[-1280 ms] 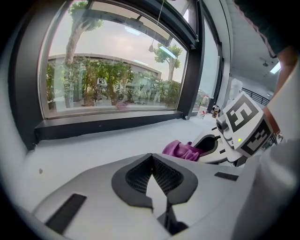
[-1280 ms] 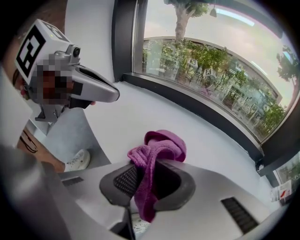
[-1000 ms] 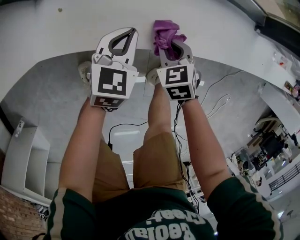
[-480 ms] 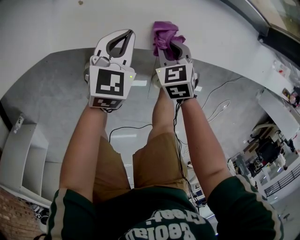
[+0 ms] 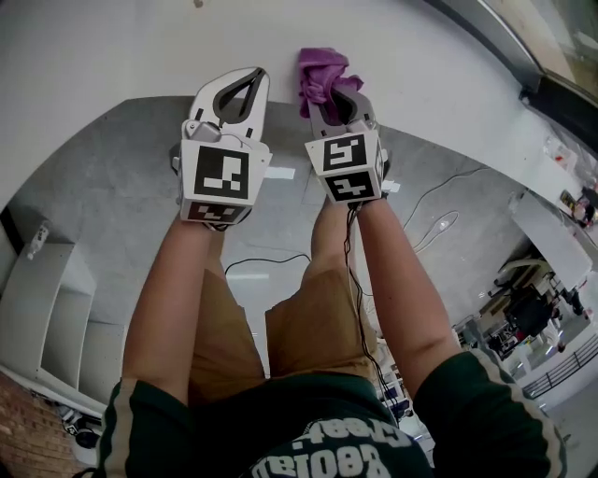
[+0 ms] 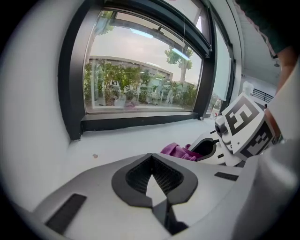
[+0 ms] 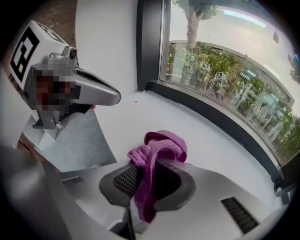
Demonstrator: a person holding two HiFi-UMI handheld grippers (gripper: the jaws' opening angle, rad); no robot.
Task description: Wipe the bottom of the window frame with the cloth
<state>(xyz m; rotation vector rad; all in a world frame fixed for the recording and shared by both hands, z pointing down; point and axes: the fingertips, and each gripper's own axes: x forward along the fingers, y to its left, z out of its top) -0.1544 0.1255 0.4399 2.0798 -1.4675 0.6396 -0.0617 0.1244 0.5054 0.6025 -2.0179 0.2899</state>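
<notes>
Window frame (image 5: 491,33), with its dark bottom rail, lies toward 2 o'clock in the head view. Over the last second both grippers have slid only a little across the white sill (image 5: 112,56), nearer the small speck (image 5: 198,4) at 11 o'clock, so wiping of the rail looks not yet begun. The left gripper (image 5: 254,82) is closed on nothing and the right gripper (image 5: 336,91) is clamped on the purple cloth (image 5: 322,70), a bunched strip running lengthwise out of the jaws toward 12 o'clock above the sill, its free end well short of the frame.
</notes>
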